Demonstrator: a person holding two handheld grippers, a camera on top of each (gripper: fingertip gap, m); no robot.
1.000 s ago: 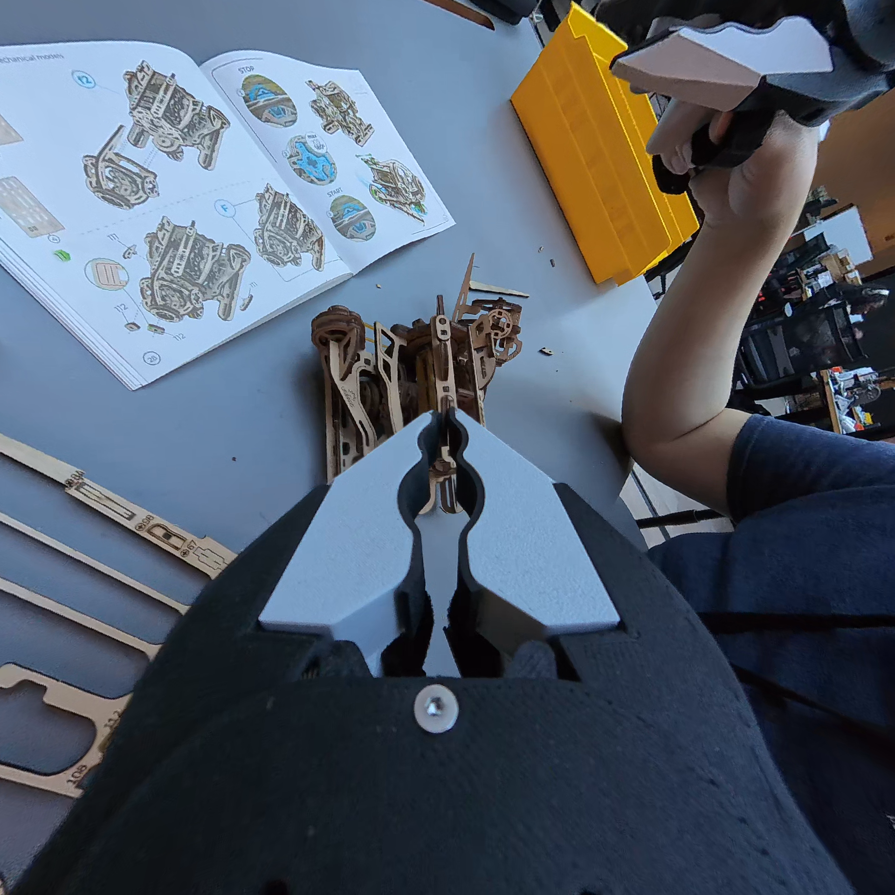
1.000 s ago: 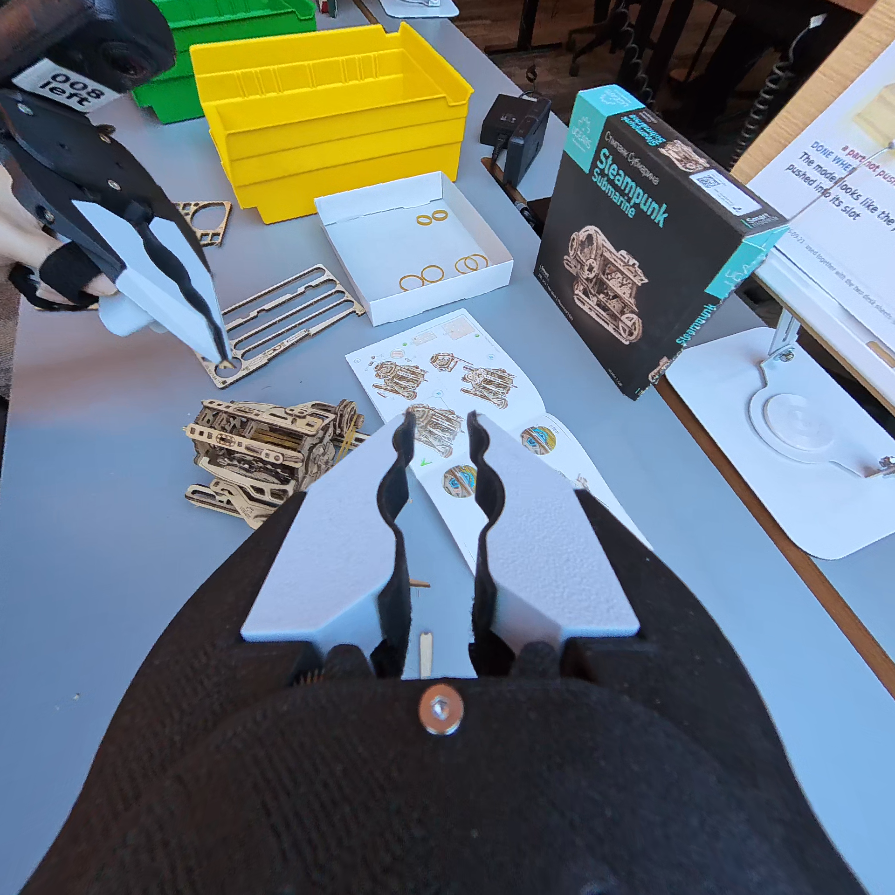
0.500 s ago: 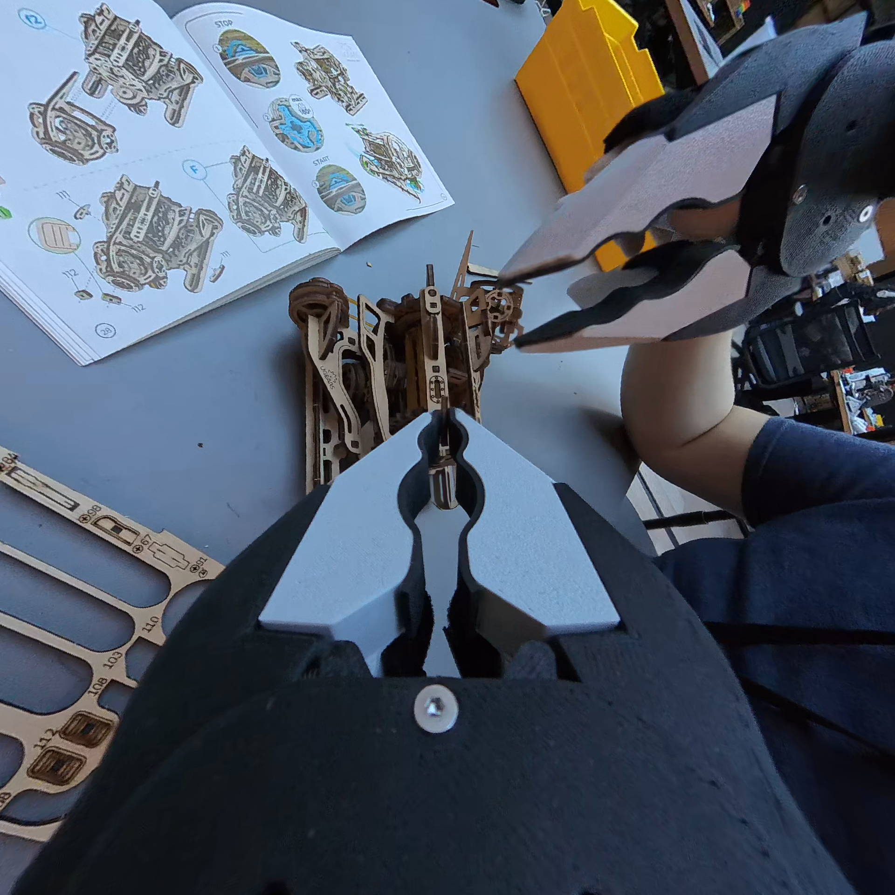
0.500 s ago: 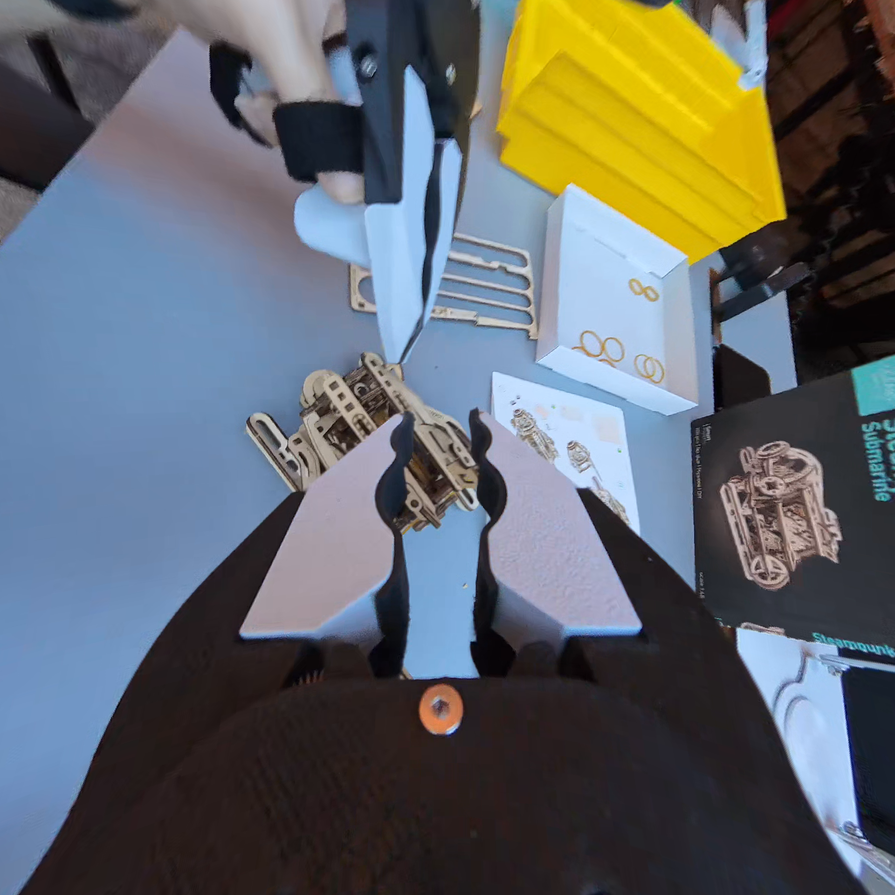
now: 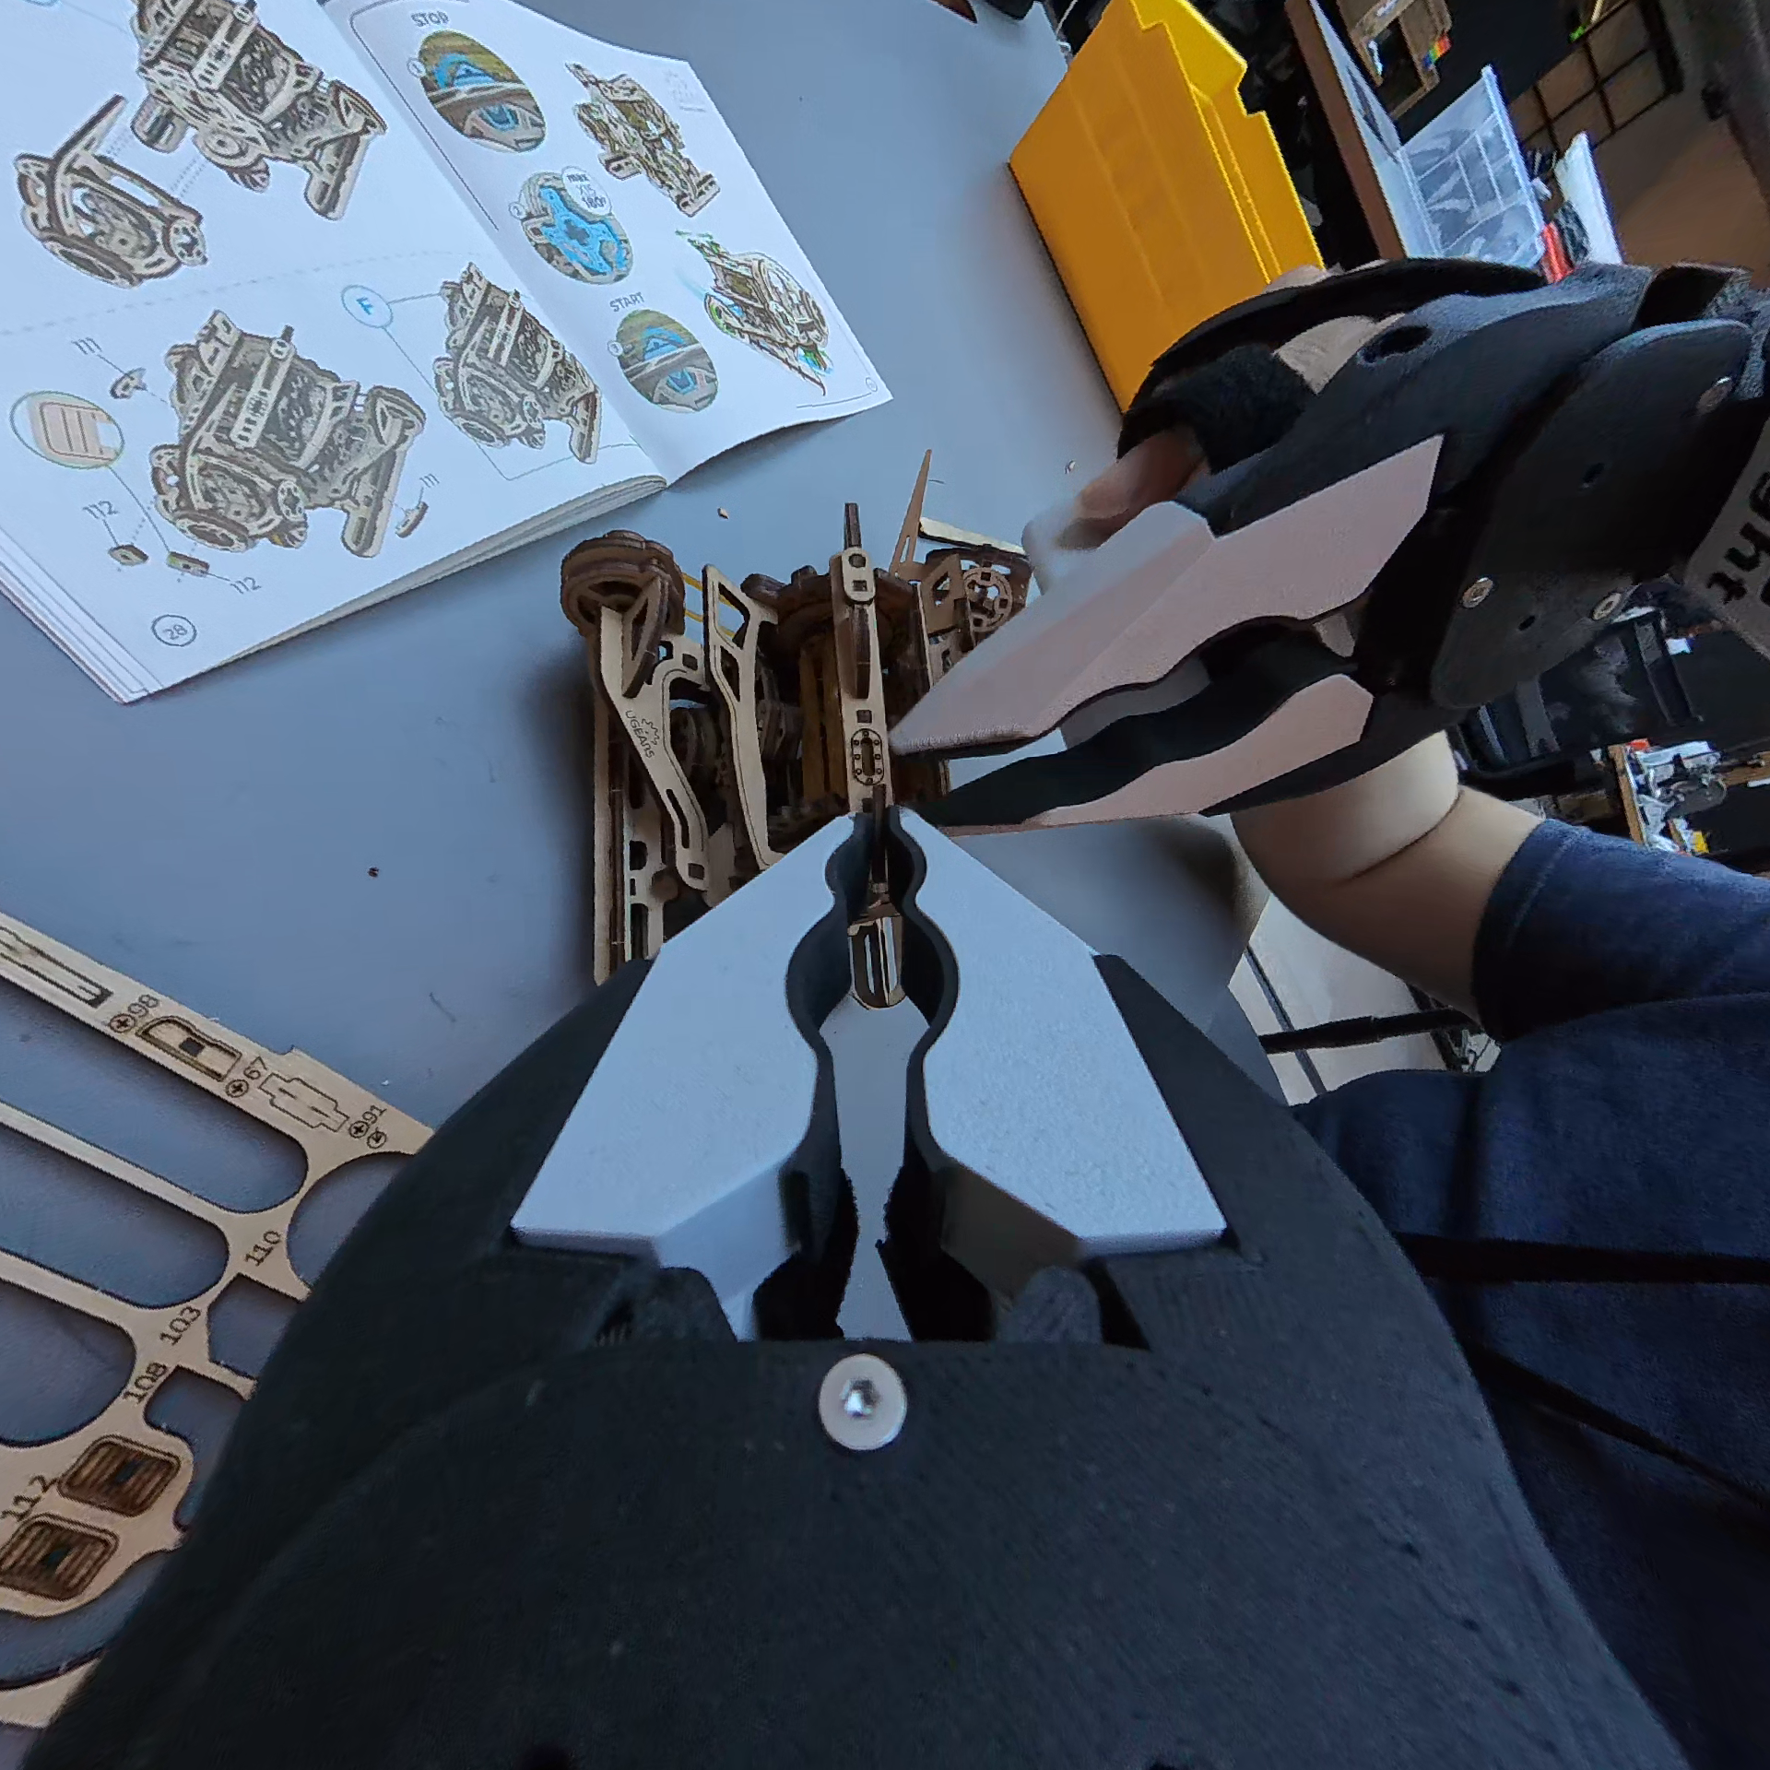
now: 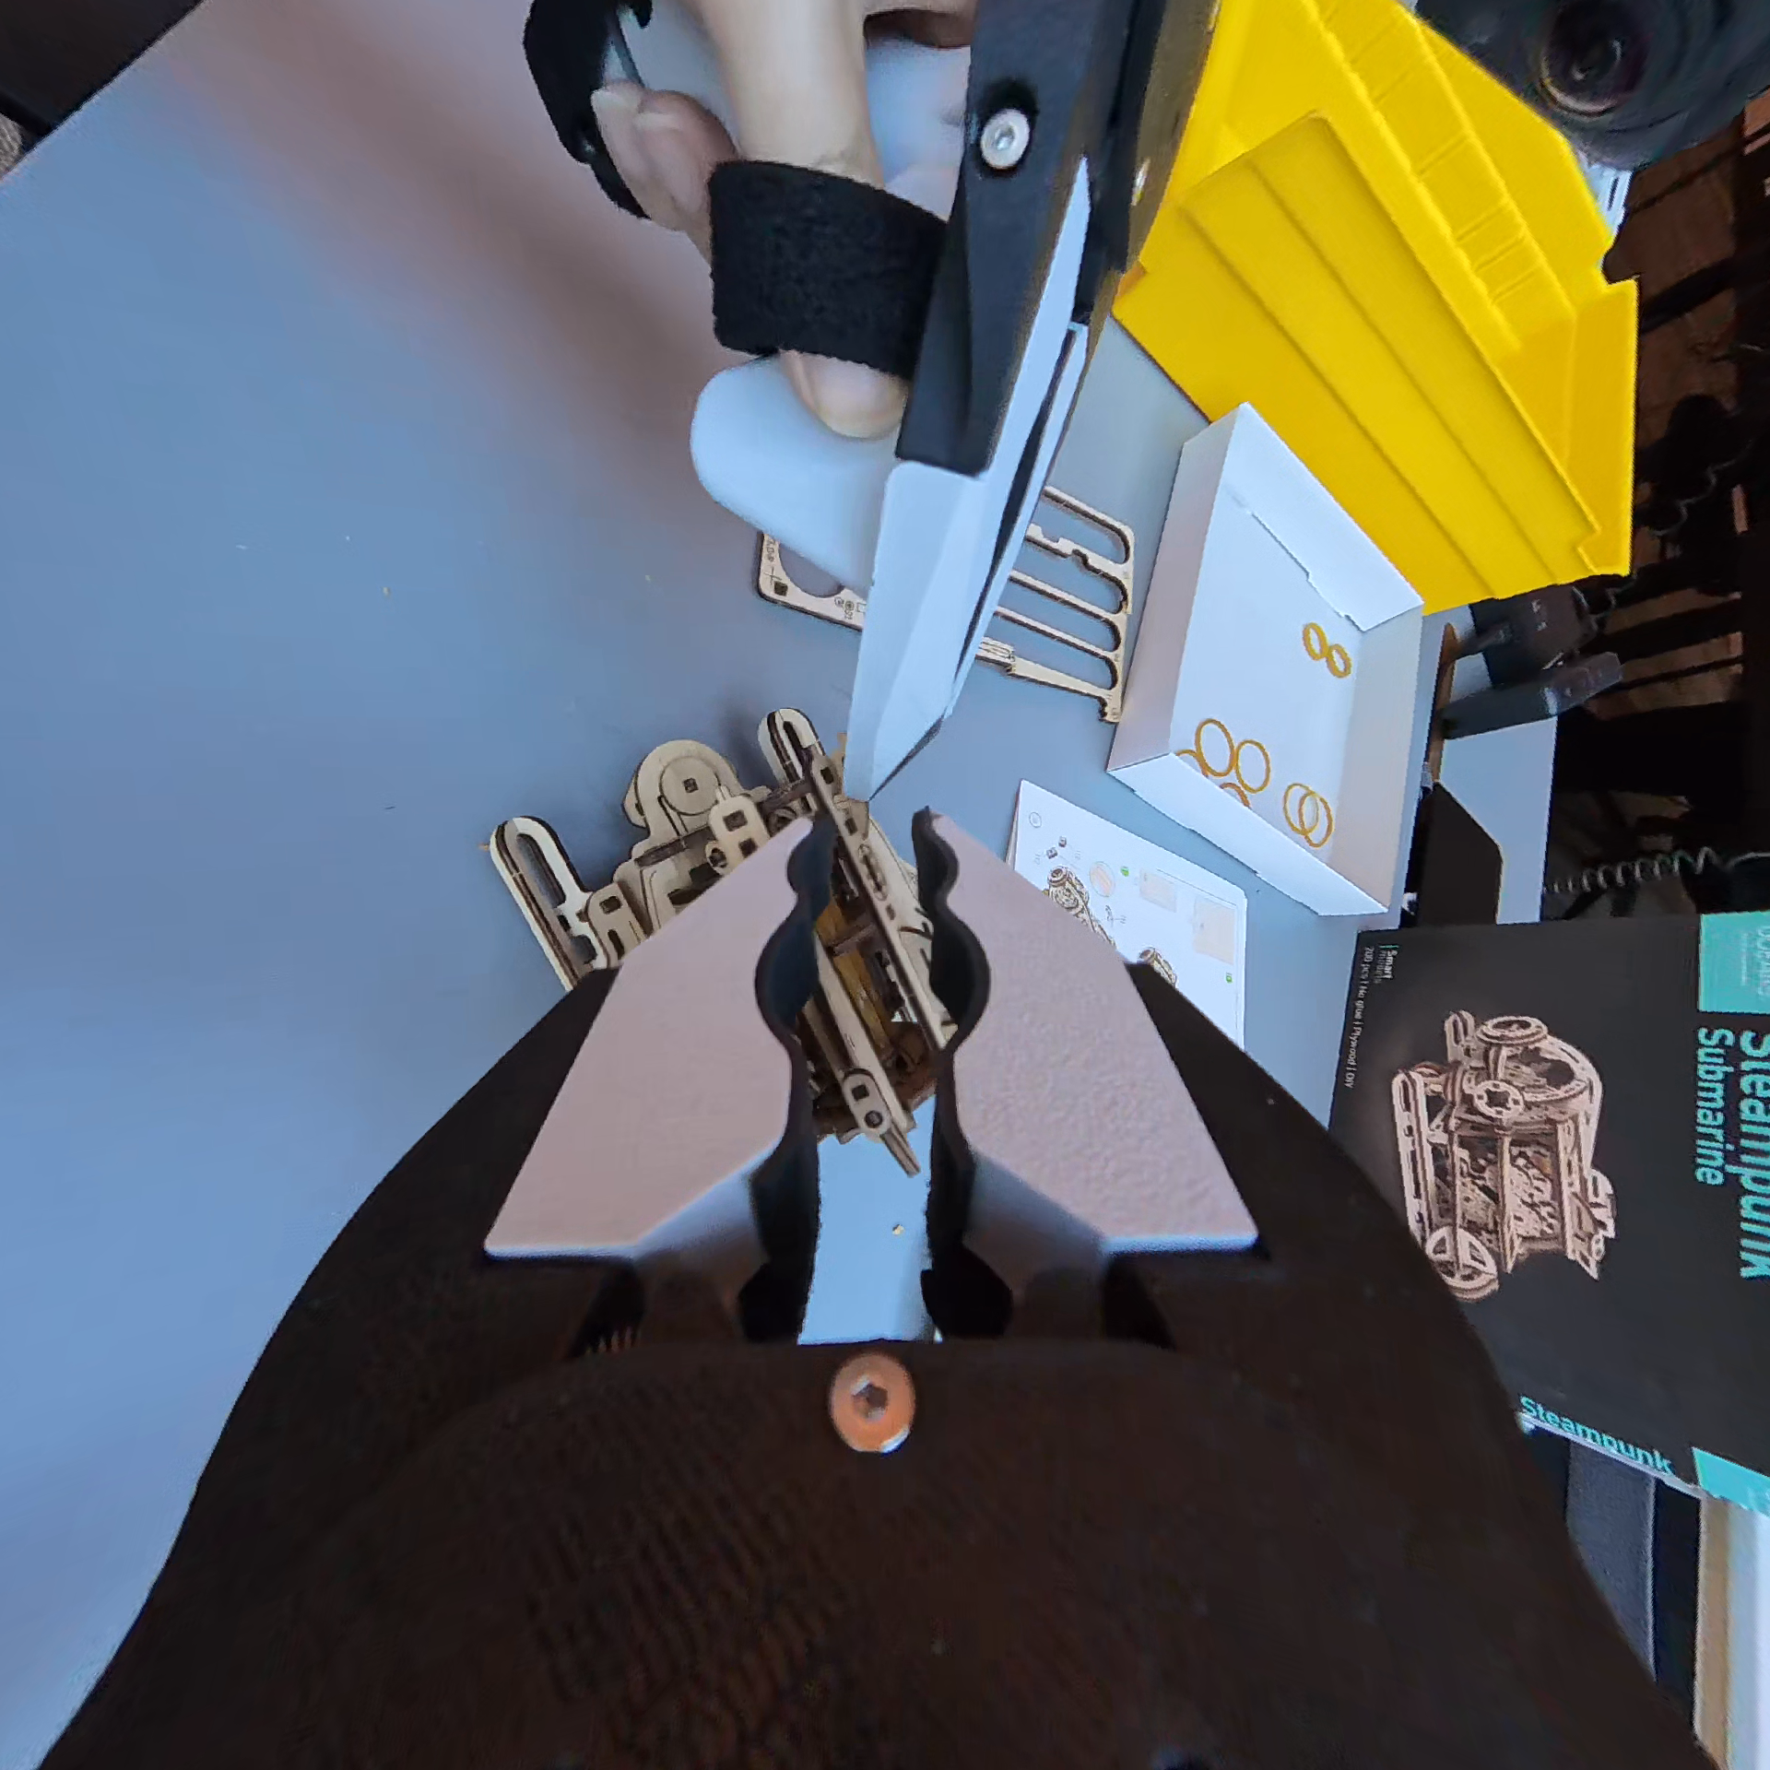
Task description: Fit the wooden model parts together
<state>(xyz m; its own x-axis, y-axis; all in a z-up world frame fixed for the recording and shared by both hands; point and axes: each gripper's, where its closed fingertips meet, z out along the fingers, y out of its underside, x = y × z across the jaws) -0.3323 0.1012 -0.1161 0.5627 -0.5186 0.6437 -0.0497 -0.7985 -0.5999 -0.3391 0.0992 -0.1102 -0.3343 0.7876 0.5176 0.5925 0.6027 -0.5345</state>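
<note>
The wooden model (image 5: 766, 699) lies on its side on the grey table (image 5: 287, 824), just below the open instruction booklet (image 5: 536, 316), whose printed pages show numbered assembly drawings. The left gripper (image 5: 876, 824) is clamped on a thin wooden part (image 5: 873, 943) with a slot in it, whose far end meets the model's upper strip. The right gripper (image 5: 915, 778) comes in from the right with its jaws parted, its tips at that same strip; from its own camera the fingers (image 6: 690, 1044) straddle the model (image 6: 670, 862), though whether they touch it is hard to say. Lettering is burned into one model arm, and numbers mark the punched-out wooden sheet (image 5: 163, 1236), which is cut off at the frame edge. A dark printed box (image 6: 1552, 1130), a white tray (image 6: 1255, 670) of yellow rings (image 6: 1231, 757) and a yellow bin (image 6: 1389, 316) stand beyond.
</note>
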